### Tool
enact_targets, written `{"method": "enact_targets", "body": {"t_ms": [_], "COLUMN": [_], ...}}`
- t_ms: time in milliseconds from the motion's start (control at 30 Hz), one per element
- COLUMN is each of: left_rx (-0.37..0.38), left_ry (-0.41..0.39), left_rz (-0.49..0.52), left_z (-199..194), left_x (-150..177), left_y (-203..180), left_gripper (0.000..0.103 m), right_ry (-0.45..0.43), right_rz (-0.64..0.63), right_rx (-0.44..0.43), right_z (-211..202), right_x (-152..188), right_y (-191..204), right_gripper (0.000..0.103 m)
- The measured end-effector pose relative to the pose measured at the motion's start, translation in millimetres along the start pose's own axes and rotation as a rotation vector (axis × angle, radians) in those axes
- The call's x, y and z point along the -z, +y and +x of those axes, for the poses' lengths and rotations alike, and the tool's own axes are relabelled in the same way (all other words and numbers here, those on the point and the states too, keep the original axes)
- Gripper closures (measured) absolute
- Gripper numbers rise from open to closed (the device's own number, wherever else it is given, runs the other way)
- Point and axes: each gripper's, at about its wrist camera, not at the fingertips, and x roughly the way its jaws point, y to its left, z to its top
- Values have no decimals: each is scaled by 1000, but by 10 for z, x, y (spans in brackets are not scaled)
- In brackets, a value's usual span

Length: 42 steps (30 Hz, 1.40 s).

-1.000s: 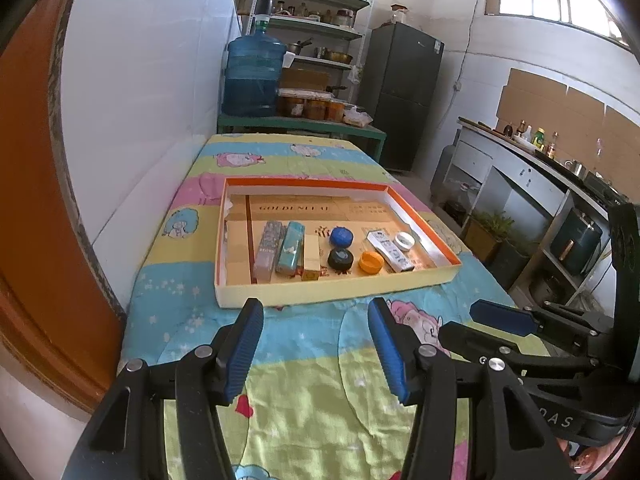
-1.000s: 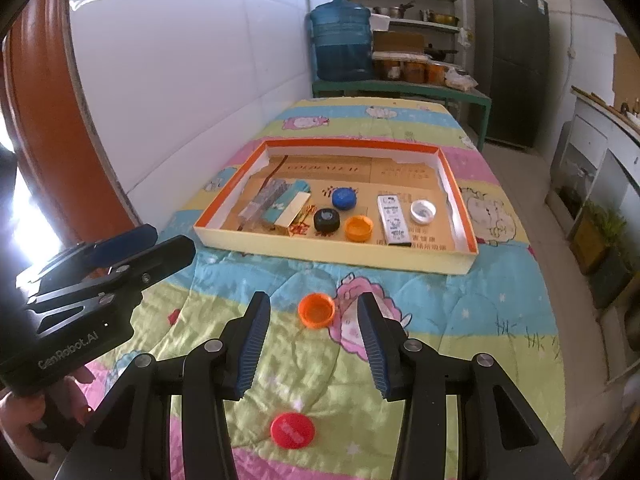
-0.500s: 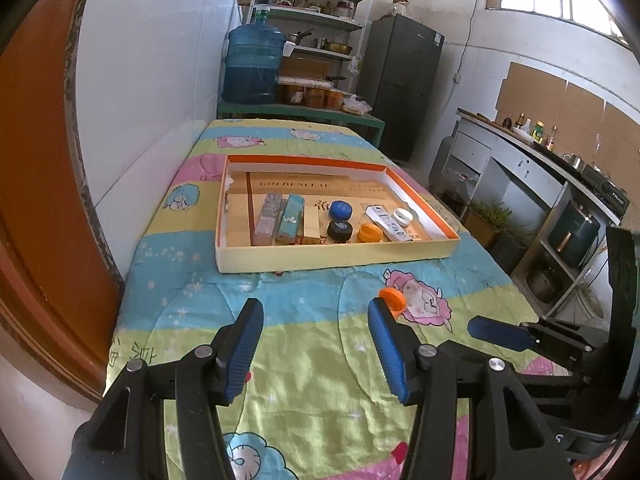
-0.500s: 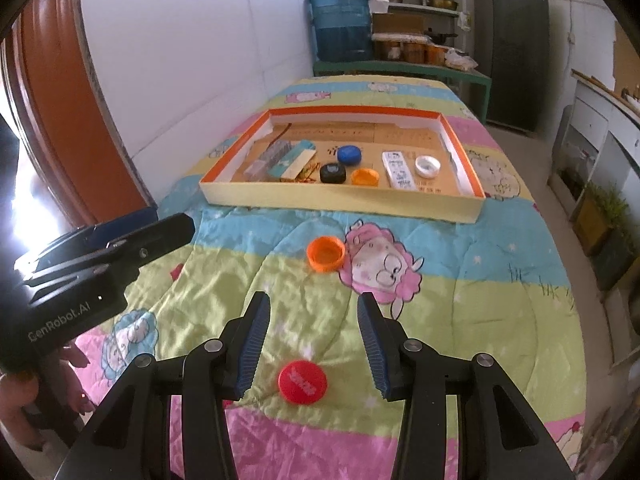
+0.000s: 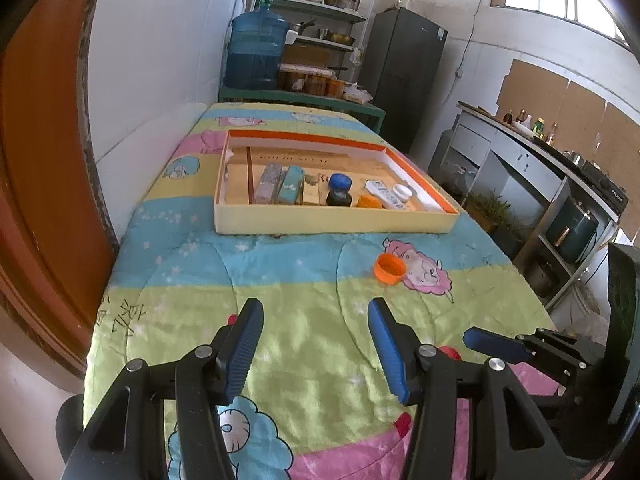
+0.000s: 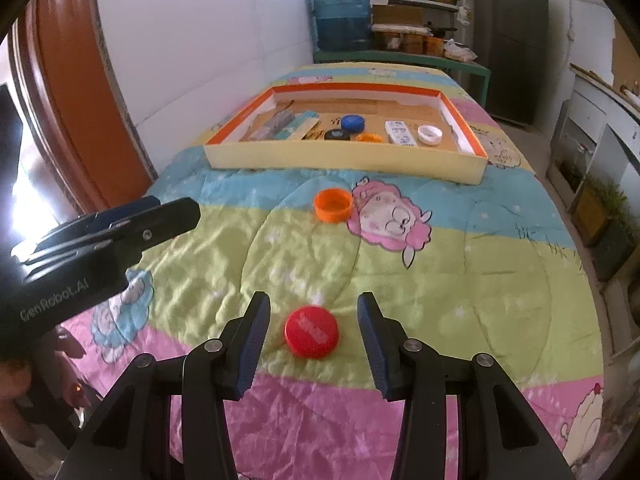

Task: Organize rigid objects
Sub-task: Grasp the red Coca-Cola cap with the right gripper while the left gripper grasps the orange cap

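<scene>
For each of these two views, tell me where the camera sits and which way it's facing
Left wrist: on the left gripper, facing along the quilt to the tray; own open fingers and the right gripper show.
Right wrist: on the right gripper, aimed down at the red cap; a hand shows.
Shared: tray, orange cap.

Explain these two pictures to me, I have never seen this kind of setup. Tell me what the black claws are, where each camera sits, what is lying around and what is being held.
No robot here: a person holds a two-finger claw in each hand, each with a camera looking along its fingers. The left gripper is open and empty over the quilt. The right gripper is open, with a red cap lying between its fingers, not gripped. An orange cap lies farther on. Beyond it a shallow box holds more caps and small packets.
</scene>
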Motion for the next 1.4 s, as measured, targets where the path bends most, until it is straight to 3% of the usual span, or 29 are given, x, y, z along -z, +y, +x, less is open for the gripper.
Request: {"method": "enact_targets", "body": {"t_ms": [333,467,967,1400], "left_rx": [13,25,73,44], "left_ry": [16,25,122,186], "left_rz": [21,42,187,180], "left_z": [76,135,842,1141], "left_x": [-20,-60,-318,-388], "left_y": [-50,-115,-679,-751], "left_gripper": [49,49,49,49], "right_ry": [0,-2,-32,-55], "right_rz": [-39,-54,23,55], "right_rx": [8,27,86,71], "right_z": [78,96,24,30], "right_x": [99,111,92,41], "right_y": [30,27,-398,-568], "right_gripper": [57,72,72,72]}}
